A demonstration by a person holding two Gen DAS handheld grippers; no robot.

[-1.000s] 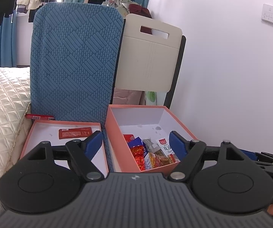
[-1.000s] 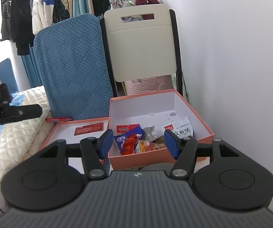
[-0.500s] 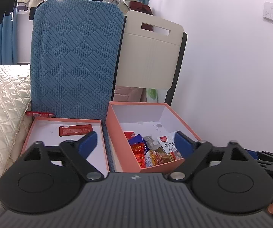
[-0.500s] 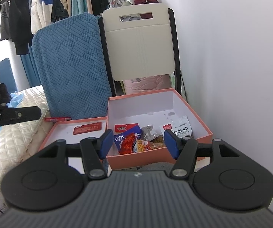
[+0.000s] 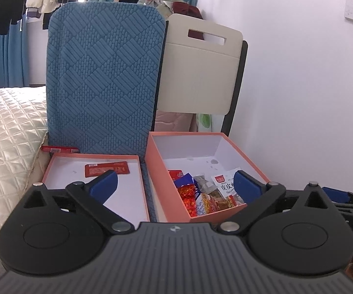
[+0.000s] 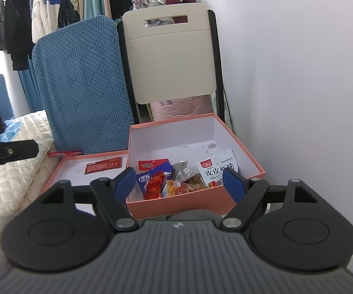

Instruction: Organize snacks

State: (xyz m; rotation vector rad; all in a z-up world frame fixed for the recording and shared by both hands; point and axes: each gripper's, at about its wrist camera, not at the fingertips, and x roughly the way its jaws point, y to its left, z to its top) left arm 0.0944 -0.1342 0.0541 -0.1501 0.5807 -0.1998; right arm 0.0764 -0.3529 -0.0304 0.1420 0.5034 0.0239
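An open orange box (image 5: pixel 247 158) (image 6: pixel 247 156) holds several snack packets: a white shrimp-snack bag (image 6: pixel 216 169), a blue packet (image 6: pixel 151 175), red and orange packets (image 6: pixel 155 186). Beside it on the left lies the shallow orange lid (image 5: pixel 51 165) (image 6: pixel 63 164) with one red sachet (image 5: pixel 106 168) (image 6: pixel 103 166) in it. Another red packet (image 5: pixel 59 149) lies behind the lid. My left gripper (image 5: pixel 174 185) is open and empty, held in front of both boxes. My right gripper (image 6: pixel 180 180) is open and empty, just in front of the orange box.
A blue textured cushion (image 5: pixel 102 78) and a folded cream chair (image 5: pixel 201 68) stand behind the boxes. A white wall (image 6: pixel 299 73) is close on the right. A quilted cream bed (image 5: pixel 4 134) lies left. Clothes hang at the back.
My left gripper's jaws have opened wider, and its view has shifted slightly. My right gripper has barely moved and stays open.
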